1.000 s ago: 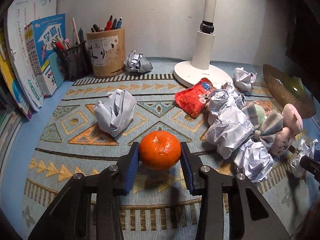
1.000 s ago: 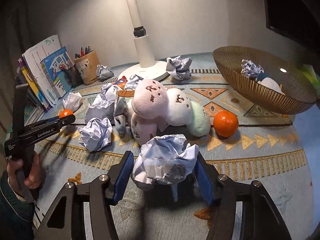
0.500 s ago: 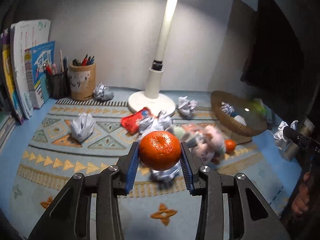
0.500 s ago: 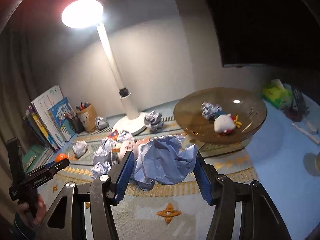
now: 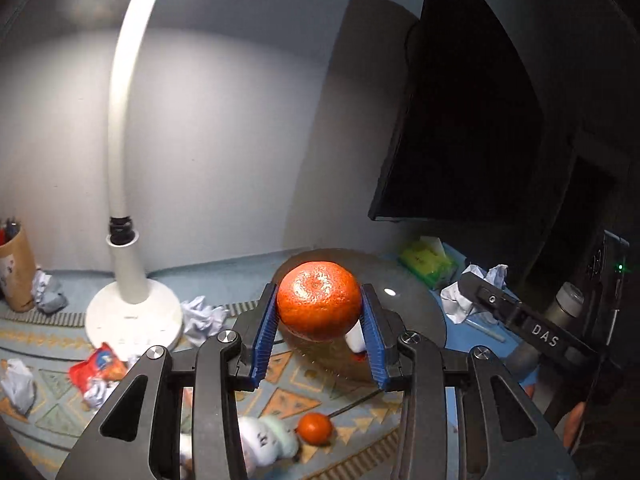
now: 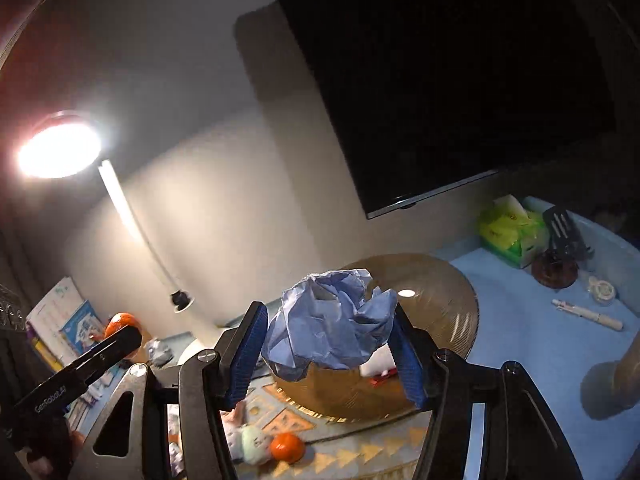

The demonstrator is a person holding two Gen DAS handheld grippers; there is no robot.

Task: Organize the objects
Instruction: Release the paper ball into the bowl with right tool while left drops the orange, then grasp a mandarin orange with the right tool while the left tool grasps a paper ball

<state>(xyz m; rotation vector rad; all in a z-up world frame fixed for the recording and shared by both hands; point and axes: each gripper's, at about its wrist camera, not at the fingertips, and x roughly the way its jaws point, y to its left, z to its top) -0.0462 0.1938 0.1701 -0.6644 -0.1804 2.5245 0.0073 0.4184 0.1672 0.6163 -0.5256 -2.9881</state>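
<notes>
Orange tangerine [image 5: 318, 300] sits clamped in left claw [image 5: 319, 334], raised above brown bowl [image 5: 416, 316]. Right claw [image 6: 328, 354] grips crumpled blue paper [image 6: 334, 326], likewise held over bowl.

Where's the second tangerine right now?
Loose tangerine lies on the patterned mat, low centre in the left wrist view, beside the green plush toy and below the brown bowl.

- The left gripper [image 5: 320, 320], black arms with blue ribbed pads [image 5: 267, 332], is raised off the table and clamps a round orange mandarin [image 5: 319, 305].
- The right gripper [image 6: 326, 354], built alike, is raised too and pinches a crumpled ball of bluish-white paper [image 6: 332, 322].
</notes>
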